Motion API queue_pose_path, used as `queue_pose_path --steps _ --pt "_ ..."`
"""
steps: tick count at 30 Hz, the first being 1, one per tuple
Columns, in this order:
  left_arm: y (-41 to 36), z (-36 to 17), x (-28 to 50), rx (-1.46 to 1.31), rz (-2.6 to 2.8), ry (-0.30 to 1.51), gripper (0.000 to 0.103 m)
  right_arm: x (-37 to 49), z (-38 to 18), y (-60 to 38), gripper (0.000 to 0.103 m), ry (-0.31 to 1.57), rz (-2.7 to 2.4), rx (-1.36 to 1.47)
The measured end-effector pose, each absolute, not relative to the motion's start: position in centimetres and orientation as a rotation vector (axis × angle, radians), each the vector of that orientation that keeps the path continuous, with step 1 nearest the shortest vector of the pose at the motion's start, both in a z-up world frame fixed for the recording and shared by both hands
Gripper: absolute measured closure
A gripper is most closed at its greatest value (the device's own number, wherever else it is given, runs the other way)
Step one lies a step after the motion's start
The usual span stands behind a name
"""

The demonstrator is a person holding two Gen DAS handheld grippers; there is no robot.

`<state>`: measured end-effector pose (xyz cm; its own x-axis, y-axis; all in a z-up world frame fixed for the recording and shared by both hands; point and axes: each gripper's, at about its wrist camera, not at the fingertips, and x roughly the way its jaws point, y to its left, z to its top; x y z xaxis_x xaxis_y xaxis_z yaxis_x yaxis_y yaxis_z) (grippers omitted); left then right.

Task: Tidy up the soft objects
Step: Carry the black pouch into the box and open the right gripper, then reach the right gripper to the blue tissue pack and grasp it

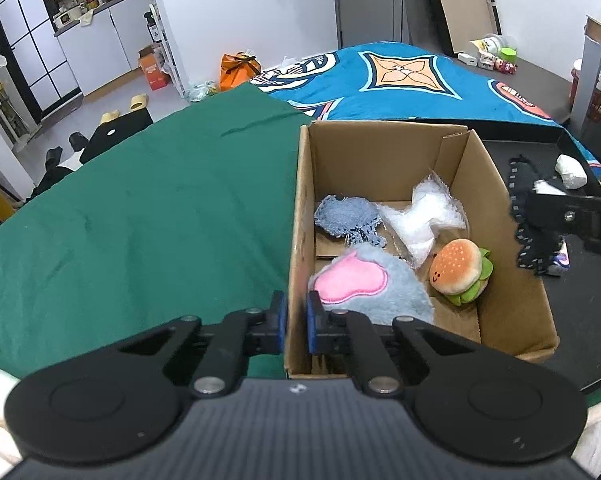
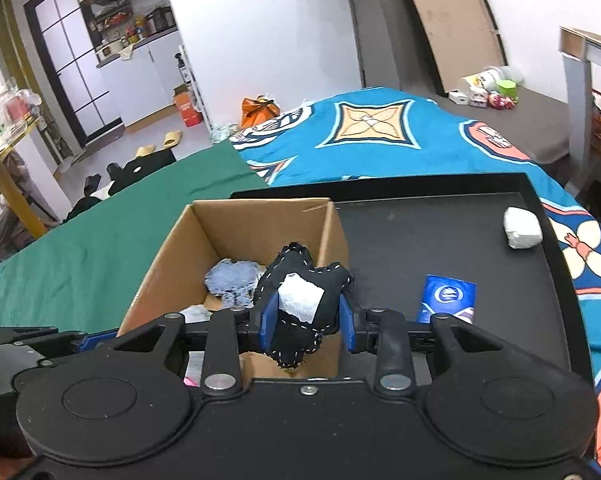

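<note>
A cardboard box (image 1: 500, 216) stands on the green cloth (image 1: 148, 208). Inside lie a denim scrap (image 1: 346, 216), a white bubble-wrap piece (image 1: 424, 216), a burger plush (image 1: 458, 270) and a grey-and-pink plush (image 1: 364, 284). My left gripper (image 1: 296, 322) is shut on the box's left wall (image 1: 298, 264). My right gripper (image 2: 306, 320) is shut on a black stitched fabric piece (image 2: 304, 280) with a white patch, held above the box's right wall (image 2: 332, 236). That fabric also shows in the left wrist view (image 1: 526, 216), right of the box.
A black tray (image 2: 440, 240) right of the box holds a white lump (image 2: 522, 227) and a blue packet (image 2: 448, 298). A blue patterned blanket (image 2: 380, 140) lies behind. Small items (image 2: 488, 88) sit at the far back.
</note>
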<state>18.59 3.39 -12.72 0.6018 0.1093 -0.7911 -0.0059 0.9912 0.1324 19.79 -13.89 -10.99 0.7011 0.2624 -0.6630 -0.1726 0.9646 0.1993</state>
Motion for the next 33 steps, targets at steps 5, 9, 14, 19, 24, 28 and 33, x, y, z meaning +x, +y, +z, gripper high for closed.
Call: queue_pose_path --steps 5,9,14,19,24,28,33 --pt "3.8 -12.7 18.6 0.094 0.058 0.920 0.094 19.9 -10.9 -12.0 0.069 0.759 0.270 0.093" --pt "4.1 -12.7 18.5 0.082 0.050 0.917 0.094 20.1 -10.5 -10.9 0.054 0.749 0.303 0.071" --pt "4.7 -12.7 18.5 0.054 0.045 0.918 0.093 19.9 -10.3 -10.8 0.045 0.744 0.306 0.049" --pt "4.9 -12.6 18.5 0.045 0.044 0.919 0.093 19.5 -10.4 -12.0 0.041 0.749 0.296 0.046" --pt "4.7 -12.4 18.4 0.062 0.047 0.915 0.090 19.3 -10.2 -13.4 0.036 0.749 0.283 0.035" --pt "4.4 -12.2 18.3 0.077 0.056 0.906 0.089 19.2 -10.0 -14.3 0.026 0.739 0.275 0.021" --pt "4.1 -11.9 18.2 0.091 0.061 0.899 0.088 19.4 -10.1 -15.6 0.022 0.731 0.272 0.026"
